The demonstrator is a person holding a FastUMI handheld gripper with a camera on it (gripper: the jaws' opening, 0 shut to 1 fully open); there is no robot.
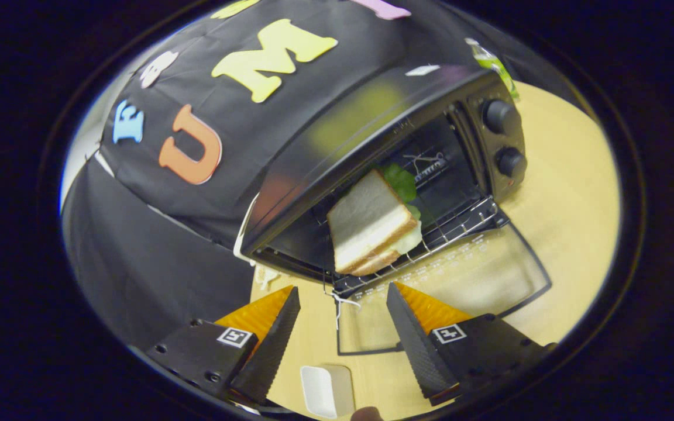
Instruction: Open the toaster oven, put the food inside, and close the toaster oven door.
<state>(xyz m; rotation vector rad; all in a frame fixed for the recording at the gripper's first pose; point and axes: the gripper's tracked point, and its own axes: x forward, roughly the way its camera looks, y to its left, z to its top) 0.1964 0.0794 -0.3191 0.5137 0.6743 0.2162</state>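
Note:
A black toaster oven (372,117) stands on the wooden table with its glass door (466,275) folded down flat. A sandwich (372,225) of white bread with lettuce and cheese rests on the wire rack (460,228) inside the oven, near the rack's front edge. My gripper (343,292) is open, hovering above the door just in front of the rack. Nothing is between its fingers. The sandwich lies just beyond the fingertips.
Two black knobs (498,117) sit on the oven's control panel beside the cavity. A small white dish (325,389) rests on the wooden table (571,193) below the fingers. A green packet (492,61) stands behind the oven. Black cloth walls the booth.

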